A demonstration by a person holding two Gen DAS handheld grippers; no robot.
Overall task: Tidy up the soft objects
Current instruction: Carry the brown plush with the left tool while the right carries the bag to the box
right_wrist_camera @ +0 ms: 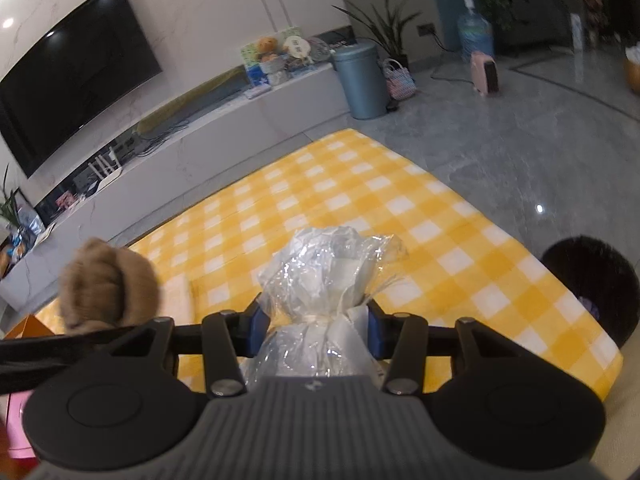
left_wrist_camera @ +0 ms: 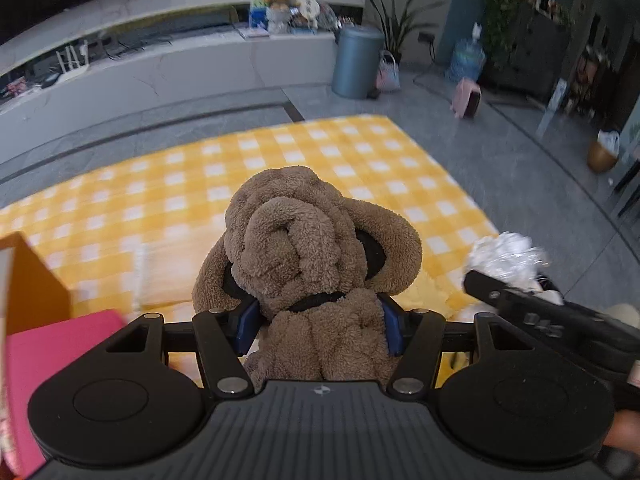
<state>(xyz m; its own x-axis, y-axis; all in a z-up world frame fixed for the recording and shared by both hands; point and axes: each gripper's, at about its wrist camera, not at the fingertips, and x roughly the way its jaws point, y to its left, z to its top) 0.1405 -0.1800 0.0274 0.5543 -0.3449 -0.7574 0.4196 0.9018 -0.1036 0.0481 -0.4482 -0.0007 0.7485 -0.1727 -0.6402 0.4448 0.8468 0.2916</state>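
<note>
Two grips are full: my left gripper [left_wrist_camera: 318, 320] clamps the brown plush toy [left_wrist_camera: 304, 236], my right gripper [right_wrist_camera: 316, 326] pinches the plastic bag [right_wrist_camera: 324, 280]. Both hang over the yellow checked blanket [right_wrist_camera: 360, 184]. The pink box [left_wrist_camera: 60, 344] lies nearest my left, so I'd judge the toy goes first.

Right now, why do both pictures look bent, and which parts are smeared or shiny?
Both views: a fisheye lens bows the TV bench and blanket. Left wrist view: the pink box and blanket edge smear, while the brown plush stays sharp. Right wrist view: ceiling lights glare on the floor and TV; the plush there is blurred.
</note>
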